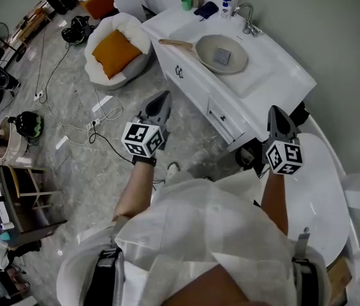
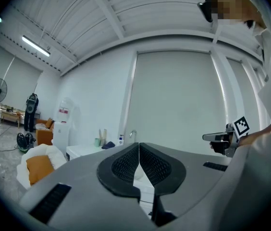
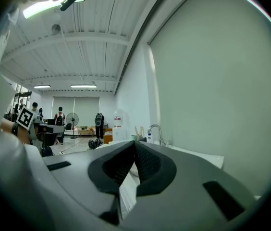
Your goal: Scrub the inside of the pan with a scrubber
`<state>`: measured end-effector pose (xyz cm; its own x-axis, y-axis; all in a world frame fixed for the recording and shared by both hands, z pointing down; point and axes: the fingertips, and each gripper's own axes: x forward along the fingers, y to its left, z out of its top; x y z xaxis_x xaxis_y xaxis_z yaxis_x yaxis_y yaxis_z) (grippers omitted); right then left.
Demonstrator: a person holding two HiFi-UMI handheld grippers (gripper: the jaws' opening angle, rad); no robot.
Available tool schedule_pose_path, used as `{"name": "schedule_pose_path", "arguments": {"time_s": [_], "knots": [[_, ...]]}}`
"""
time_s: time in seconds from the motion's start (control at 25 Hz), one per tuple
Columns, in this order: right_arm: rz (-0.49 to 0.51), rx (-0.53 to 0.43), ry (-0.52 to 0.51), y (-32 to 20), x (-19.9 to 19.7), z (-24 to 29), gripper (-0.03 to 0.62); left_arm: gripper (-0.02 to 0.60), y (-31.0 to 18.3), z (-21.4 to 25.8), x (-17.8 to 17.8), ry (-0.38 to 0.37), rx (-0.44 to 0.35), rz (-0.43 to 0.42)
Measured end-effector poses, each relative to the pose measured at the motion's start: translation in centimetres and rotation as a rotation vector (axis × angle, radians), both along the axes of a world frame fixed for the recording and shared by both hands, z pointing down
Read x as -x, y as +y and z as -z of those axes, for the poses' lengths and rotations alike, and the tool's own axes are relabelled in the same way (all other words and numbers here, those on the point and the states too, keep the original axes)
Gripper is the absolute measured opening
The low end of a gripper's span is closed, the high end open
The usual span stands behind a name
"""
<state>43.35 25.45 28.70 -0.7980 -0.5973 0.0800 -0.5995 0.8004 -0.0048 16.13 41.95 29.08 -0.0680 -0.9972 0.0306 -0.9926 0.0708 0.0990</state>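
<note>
A beige pan point(image 1: 213, 61) with a wooden handle rests in the sink of the white counter point(image 1: 282, 69) in the head view. A grey square scrubber point(image 1: 222, 56) lies inside the pan. My left gripper point(image 1: 162, 101) is held level over the floor, short of the counter's front, shut and empty. My right gripper point(image 1: 278, 118) hovers near the counter's right front corner, also shut with nothing in it. In the left gripper view the pads point(image 2: 126, 165) meet, and the same in the right gripper view point(image 3: 145, 161).
A faucet point(image 1: 249, 19), a green cup point(image 1: 186, 4), a dark cloth point(image 1: 205, 9) and bottles stand at the counter's back. A white beanbag with an orange cushion point(image 1: 113, 51) sits left of it. Cables and a power strip point(image 1: 93, 125) lie on the floor. A white round table point(image 1: 323, 190) is by my right.
</note>
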Motion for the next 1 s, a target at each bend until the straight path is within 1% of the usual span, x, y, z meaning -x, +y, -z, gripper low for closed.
{"name": "schedule_pose_path", "arguments": {"time_s": [0.2,0.44,0.68,0.88,1.0], "knots": [[0.025,0.018,0.012,-0.5,1.7,-0.6,0.008,0.017,0.3,0.0,1.2,0.005,0.002,0.022],[0.041,0.023,0.026,-2.6,6.0,-1.0,0.008,0.017,-1.6,-0.7,5.2,0.019,0.000,0.031],[0.006,0.032,0.027,-5.4,11.6,-0.4,0.008,0.017,-5.3,-0.4,11.5,0.011,0.002,-0.002],[-0.051,0.033,0.031,-7.8,15.9,-0.1,0.008,0.017,-7.9,0.1,17.9,0.006,-0.002,-0.025],[-0.091,0.030,0.024,-8.8,18.1,0.1,0.008,0.017,-9.0,0.6,20.8,-0.005,-0.012,-0.055]]}}
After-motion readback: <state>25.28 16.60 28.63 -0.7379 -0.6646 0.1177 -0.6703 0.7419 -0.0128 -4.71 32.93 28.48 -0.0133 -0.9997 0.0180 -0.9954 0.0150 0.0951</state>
